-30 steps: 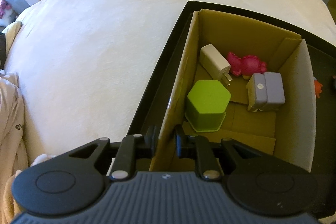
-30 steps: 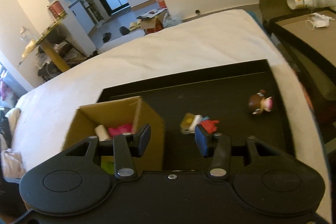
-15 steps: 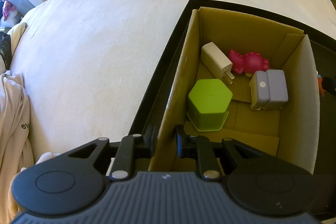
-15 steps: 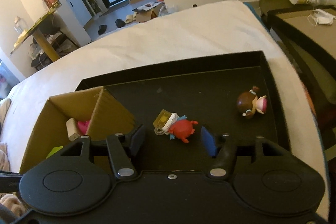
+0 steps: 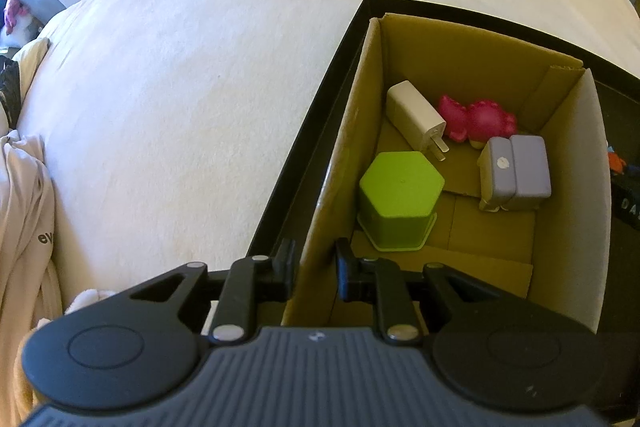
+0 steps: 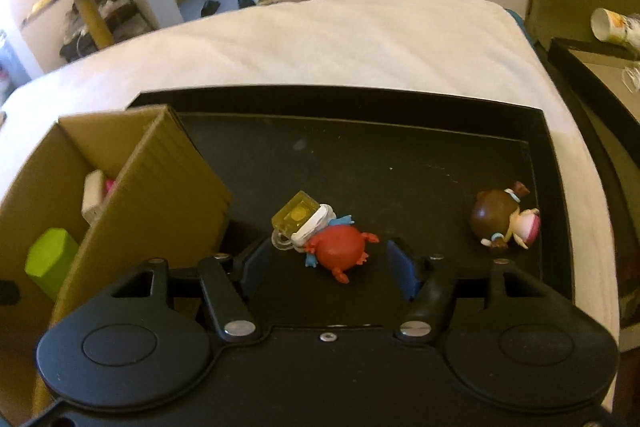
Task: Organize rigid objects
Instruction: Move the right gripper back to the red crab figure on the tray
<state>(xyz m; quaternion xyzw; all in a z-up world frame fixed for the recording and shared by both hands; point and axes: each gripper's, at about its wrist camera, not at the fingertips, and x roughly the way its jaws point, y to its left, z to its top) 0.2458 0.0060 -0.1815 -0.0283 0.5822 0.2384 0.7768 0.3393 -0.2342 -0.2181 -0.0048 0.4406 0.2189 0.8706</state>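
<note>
A cardboard box stands in a black tray. It holds a green hexagonal block, a white charger, a pink toy and a purple-grey case. My left gripper is shut on the box's left wall. My right gripper is open, low over the tray, its fingers either side of a red crab toy lying against a yellow block. A brown-haired doll figure lies at the tray's right.
The tray rests on a white bed. A pale garment lies at the bed's left edge. A dark side table with a cup stands at the right. The box's right wall is close to my right gripper's left finger.
My right gripper has moved forward and down toward the red crab toy and opened wider. The left gripper keeps its hold on the box wall, nearly still.
</note>
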